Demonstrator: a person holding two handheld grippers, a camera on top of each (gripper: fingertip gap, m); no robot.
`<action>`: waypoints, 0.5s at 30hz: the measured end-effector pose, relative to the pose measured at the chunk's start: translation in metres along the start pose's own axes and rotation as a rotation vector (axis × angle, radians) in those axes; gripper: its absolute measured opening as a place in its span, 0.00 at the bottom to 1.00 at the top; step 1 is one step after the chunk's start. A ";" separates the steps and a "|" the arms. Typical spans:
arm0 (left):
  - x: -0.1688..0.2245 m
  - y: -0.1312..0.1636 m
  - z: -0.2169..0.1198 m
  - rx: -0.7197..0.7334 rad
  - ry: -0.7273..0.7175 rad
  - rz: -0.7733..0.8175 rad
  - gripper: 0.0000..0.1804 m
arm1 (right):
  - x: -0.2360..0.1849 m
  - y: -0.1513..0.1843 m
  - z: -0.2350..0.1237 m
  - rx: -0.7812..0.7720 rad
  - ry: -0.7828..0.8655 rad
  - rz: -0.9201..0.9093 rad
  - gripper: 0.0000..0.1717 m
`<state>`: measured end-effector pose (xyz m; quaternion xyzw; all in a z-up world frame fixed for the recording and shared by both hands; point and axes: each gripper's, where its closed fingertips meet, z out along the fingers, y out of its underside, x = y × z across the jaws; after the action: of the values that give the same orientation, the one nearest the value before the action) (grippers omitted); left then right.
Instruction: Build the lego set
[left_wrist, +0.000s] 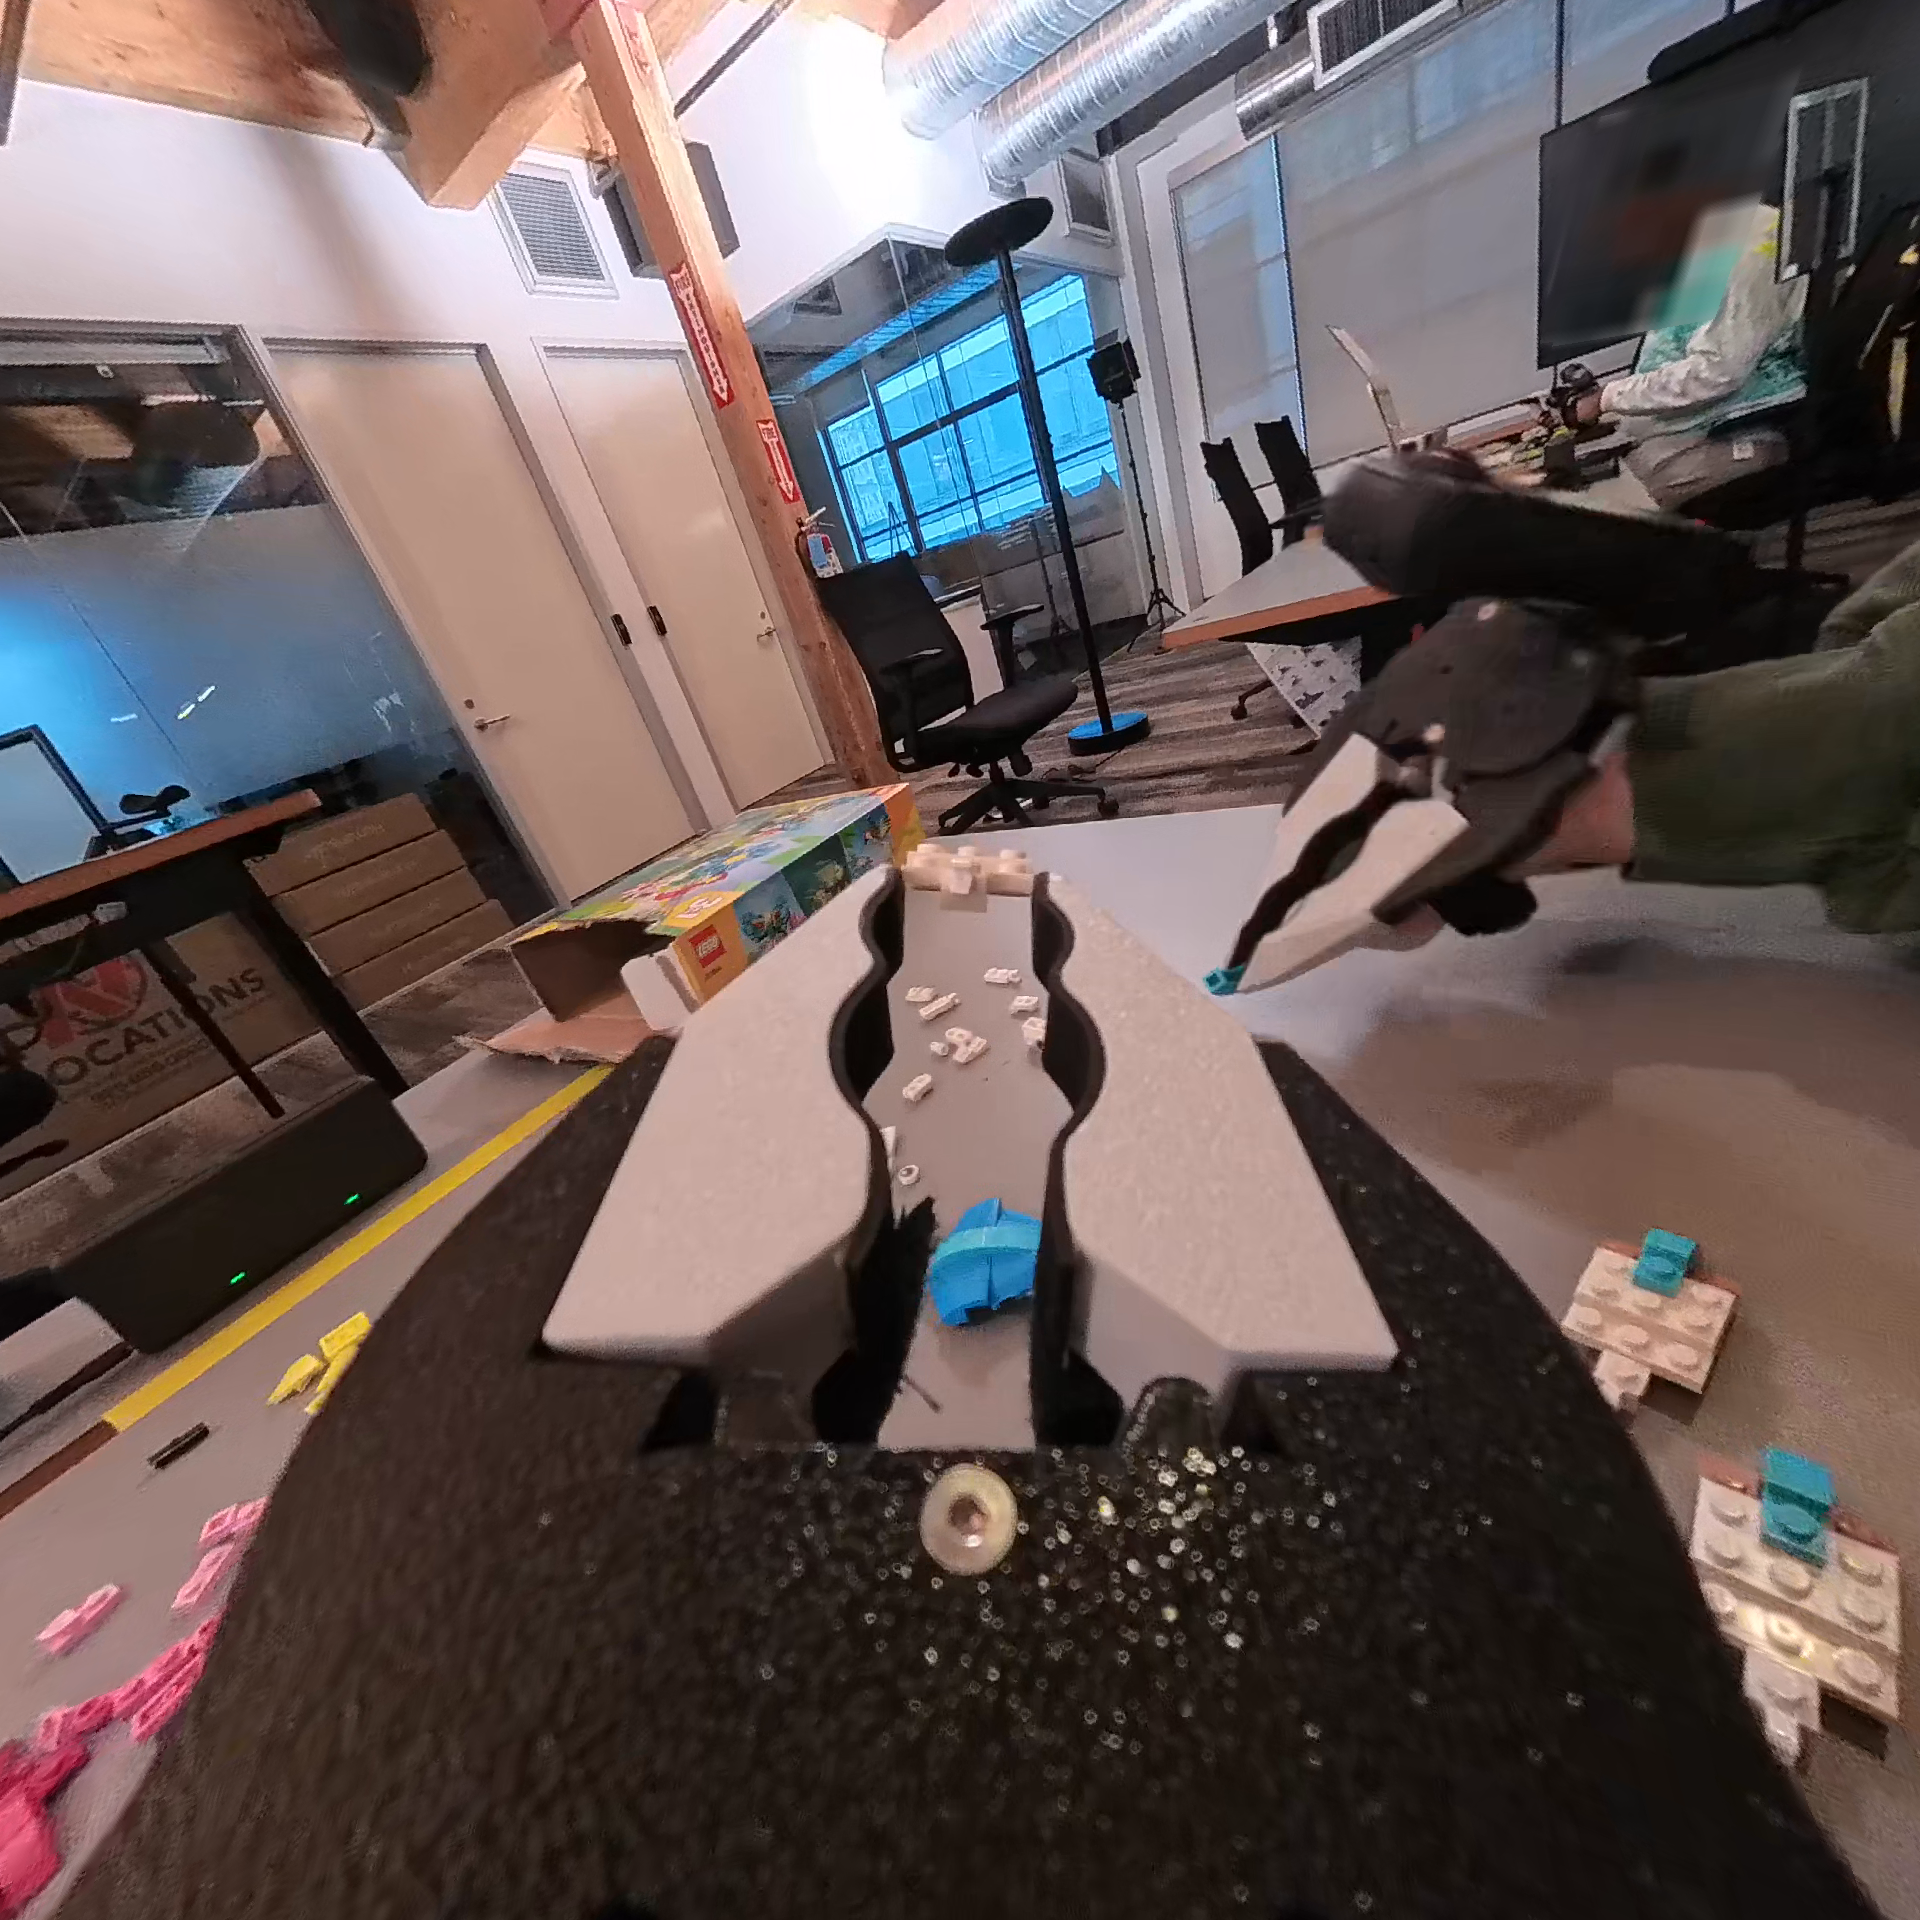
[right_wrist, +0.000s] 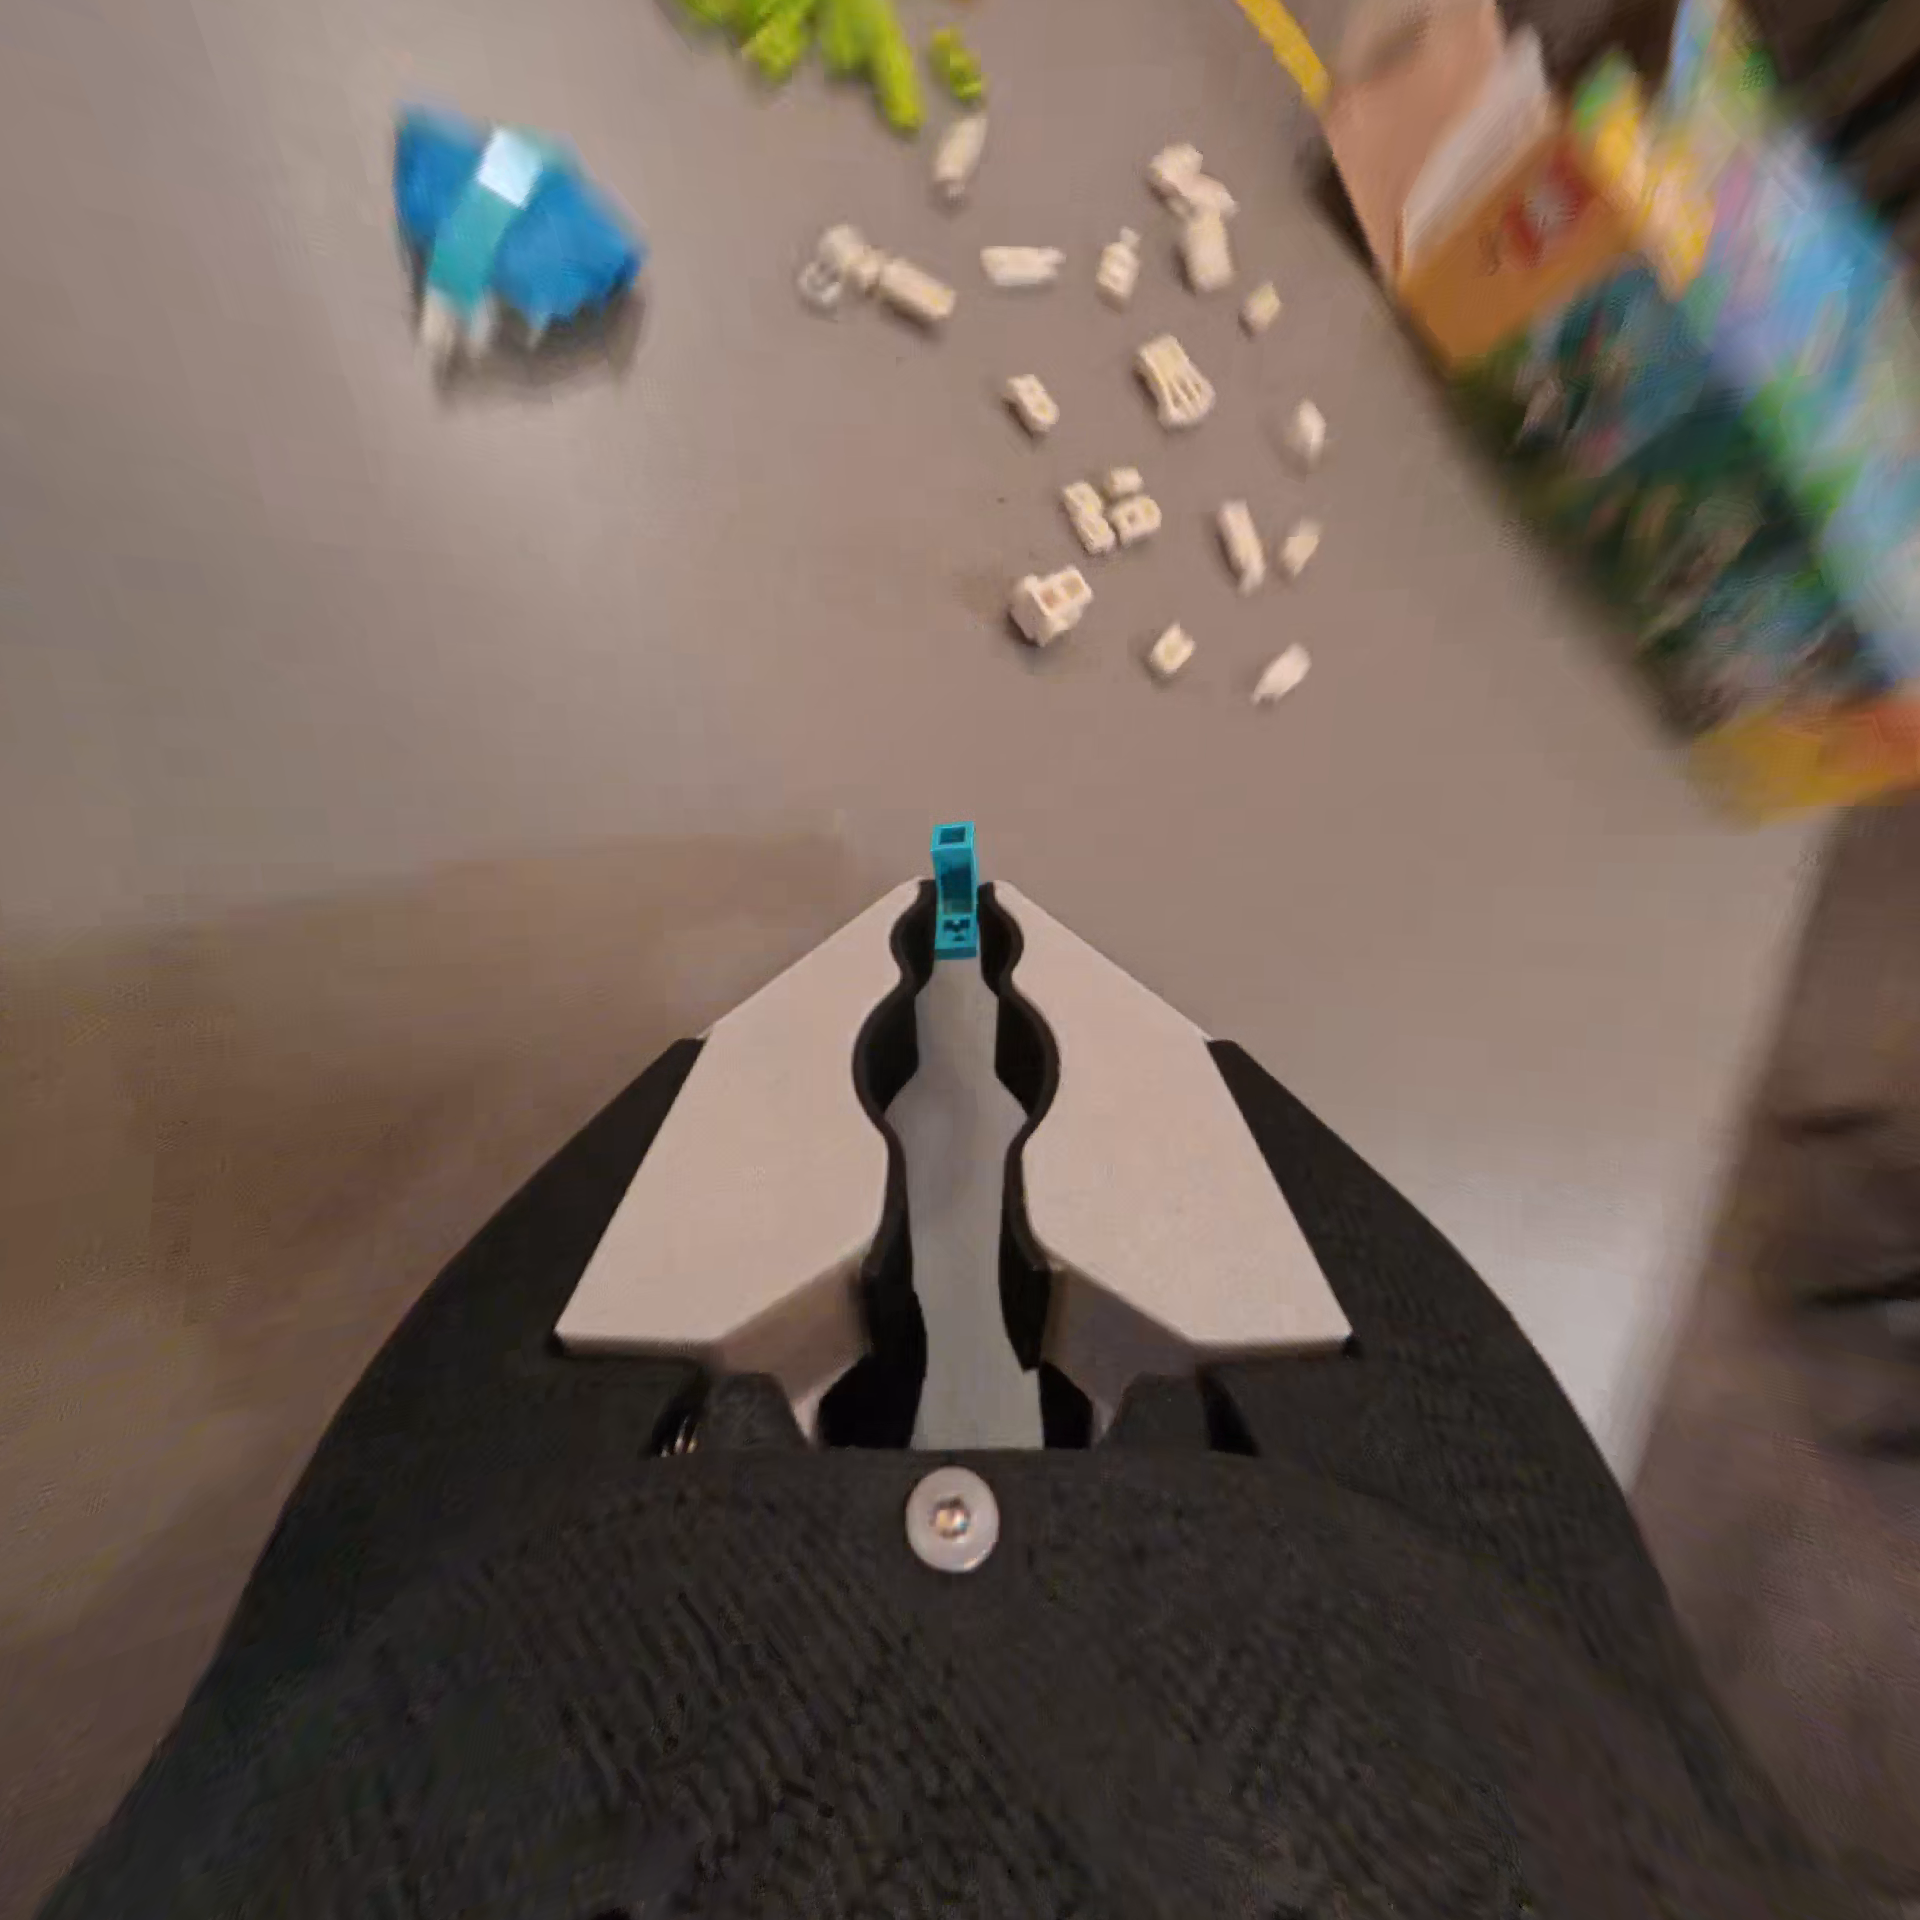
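The grey table (left_wrist: 1558, 1091) carries it all. Along its far edge lies the torn colourful box (left_wrist: 748, 904), yellow tape (left_wrist: 343, 1236) marking the table's left border. Bare table stretches wide to the box's right. The left gripper (left_wrist: 966, 904) hovers with jaws parted, nothing between them; seen through the gap, scattered white bricks (left_wrist: 956, 1029) sit between it and the box, and a blue brick model (left_wrist: 982, 1262) nearer its base. Two white-and-teal assemblies (left_wrist: 1652, 1309) stand on the table's right side. The right gripper (right_wrist: 956, 888) pinches a small teal brick (right_wrist: 954, 883) at its fingertips, well right of the box, above open table.
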<state>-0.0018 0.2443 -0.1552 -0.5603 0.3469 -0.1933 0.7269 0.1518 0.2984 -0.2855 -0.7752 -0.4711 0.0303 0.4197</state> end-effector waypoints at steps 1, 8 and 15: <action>-0.002 0.000 -0.001 0.002 -0.004 -0.007 0.12 | 0.001 -0.001 -0.001 -0.040 0.071 -0.237 0.04; -0.005 0.005 -0.001 -0.004 -0.002 -0.051 0.12 | -0.025 -0.009 0.007 -0.156 0.230 -1.561 0.04; -0.005 0.007 0.000 -0.010 0.009 -0.060 0.12 | -0.045 -0.006 -0.012 -0.028 -0.006 -1.526 0.22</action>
<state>-0.0058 0.2496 -0.1604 -0.5732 0.3340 -0.2159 0.7165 0.1276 0.2580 -0.2899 -0.2400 -0.8776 -0.2721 0.3133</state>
